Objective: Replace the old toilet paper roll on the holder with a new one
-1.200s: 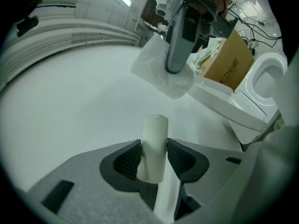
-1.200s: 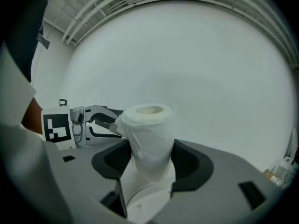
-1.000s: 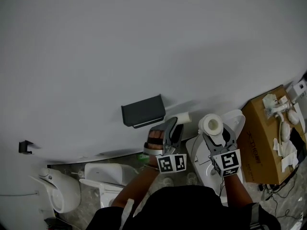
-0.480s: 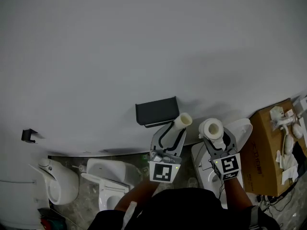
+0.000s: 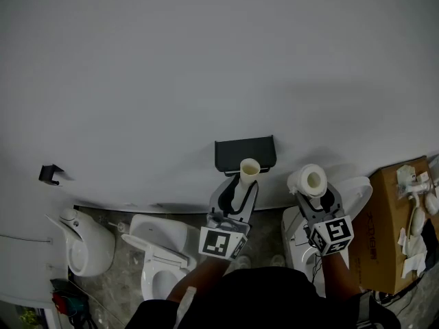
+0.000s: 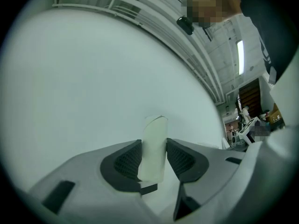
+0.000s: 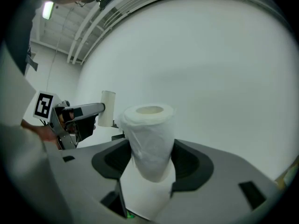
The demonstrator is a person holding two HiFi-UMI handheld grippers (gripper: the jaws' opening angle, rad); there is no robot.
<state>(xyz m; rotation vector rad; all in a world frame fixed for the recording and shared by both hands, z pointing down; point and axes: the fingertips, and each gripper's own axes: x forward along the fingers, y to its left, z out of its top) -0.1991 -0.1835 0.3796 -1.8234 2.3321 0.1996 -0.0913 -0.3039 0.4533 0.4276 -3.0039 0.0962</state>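
Observation:
My left gripper (image 5: 241,185) is shut on a bare cardboard tube (image 5: 249,171), the empty old roll, which stands upright between the pads (image 6: 153,148). It sits just below the dark holder (image 5: 245,153) on the white wall. My right gripper (image 5: 314,196) is shut on a full white toilet paper roll (image 5: 309,180), also upright (image 7: 149,141), to the right of the holder. In the right gripper view the left gripper (image 7: 100,110) with its tube (image 7: 107,108) shows at the left.
White toilets stand on the floor below: one at the left (image 5: 156,249), one under the right gripper (image 5: 357,187), and a urinal-like fixture (image 5: 84,249) farther left. A cardboard box (image 5: 394,218) with white parts lies at the right. A small dark bracket (image 5: 48,174) is on the wall.
The left gripper has rolled upright and risen with the cardboard tube, now standing below the holder. The right gripper with the full roll has shifted slightly. The head view has panned, the holder appearing farther right.

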